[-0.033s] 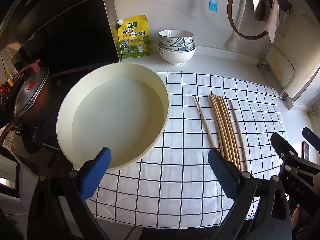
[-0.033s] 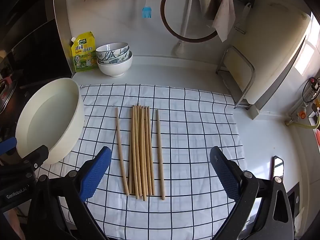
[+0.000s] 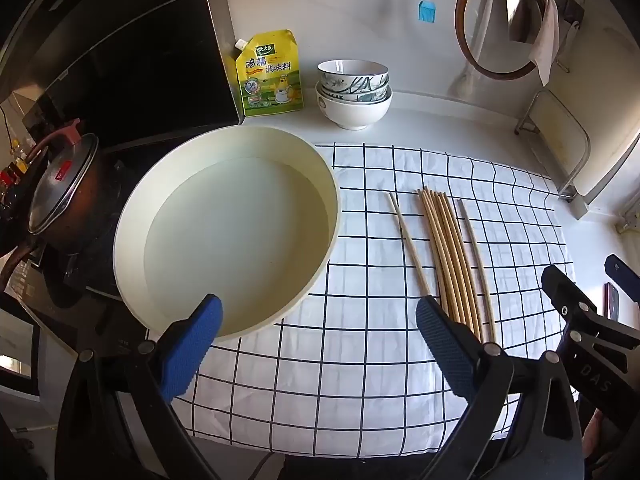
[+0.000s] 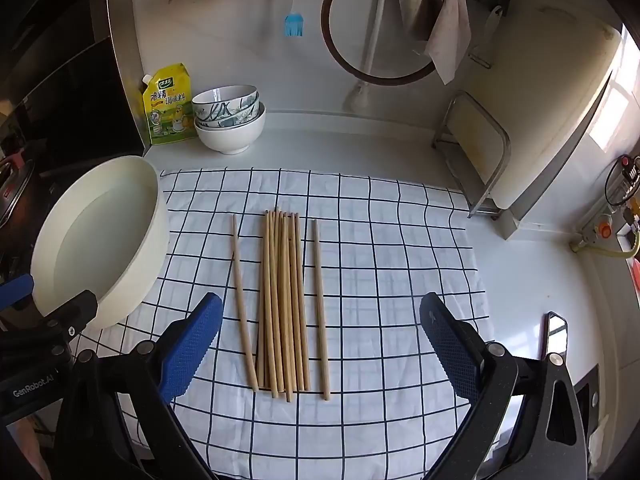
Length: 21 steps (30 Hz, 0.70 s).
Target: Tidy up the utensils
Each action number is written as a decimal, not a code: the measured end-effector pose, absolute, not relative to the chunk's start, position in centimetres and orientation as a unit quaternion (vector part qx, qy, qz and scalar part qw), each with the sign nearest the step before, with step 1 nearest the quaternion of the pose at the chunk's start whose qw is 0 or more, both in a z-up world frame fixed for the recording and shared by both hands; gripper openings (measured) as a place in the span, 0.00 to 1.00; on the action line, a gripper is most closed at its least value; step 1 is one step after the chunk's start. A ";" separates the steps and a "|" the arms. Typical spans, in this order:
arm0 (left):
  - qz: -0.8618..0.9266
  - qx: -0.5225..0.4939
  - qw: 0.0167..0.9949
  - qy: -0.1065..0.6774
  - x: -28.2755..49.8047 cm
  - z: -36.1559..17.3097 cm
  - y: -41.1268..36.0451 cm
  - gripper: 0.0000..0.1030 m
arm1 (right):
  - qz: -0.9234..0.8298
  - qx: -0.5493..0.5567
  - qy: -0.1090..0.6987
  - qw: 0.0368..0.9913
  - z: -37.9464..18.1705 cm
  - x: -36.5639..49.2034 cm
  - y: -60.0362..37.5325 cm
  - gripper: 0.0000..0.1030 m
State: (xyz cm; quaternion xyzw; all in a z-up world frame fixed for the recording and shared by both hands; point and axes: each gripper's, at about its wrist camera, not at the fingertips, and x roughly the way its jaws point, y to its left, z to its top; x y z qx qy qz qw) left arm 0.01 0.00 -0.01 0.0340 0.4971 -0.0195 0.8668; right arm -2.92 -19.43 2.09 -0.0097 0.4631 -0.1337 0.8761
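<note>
Nothing has shifted on the kitchen counter between the paired views: the chopsticks [image 4: 286, 304] lie exactly as they did, so the sorting has not begun. Both tongs are released and hold nothing; the left gripper [image 3: 318, 346] hovers over the near edge of the checked cloth [image 3: 360, 380], between the cream basin [image 3: 228, 232] and the sticks, while the right gripper [image 4: 320, 346] hangs above the sticks' near ends.

The sticks sit mid-cloth, running from near edge to far: one loose stick [image 4: 242, 300] on the left, one [image 4: 320, 308] on the right, and a tight bundle between them of about seven, too overlapped for a sure count. The one basin, empty, rests on the cloth's left edge, overhanging the stove. Behind the cloth's far left corner stand three stacked bowls [image 3: 354, 92] and one yellow seasoning pouch [image 3: 270, 74].
</note>
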 end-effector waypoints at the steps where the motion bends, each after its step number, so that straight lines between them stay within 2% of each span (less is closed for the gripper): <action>1: -0.020 0.034 0.867 0.496 0.0 0.0 0.0 0.93 | -0.134 -0.011 0.462 0.876 2.1 -2.9 -19.4 0.92; 21: -0.024 0.031 0.870 0.492 -0.5 0.6 0.0 0.93 | -0.130 -0.010 0.461 0.878 2.7 -3.3 -18.1 0.92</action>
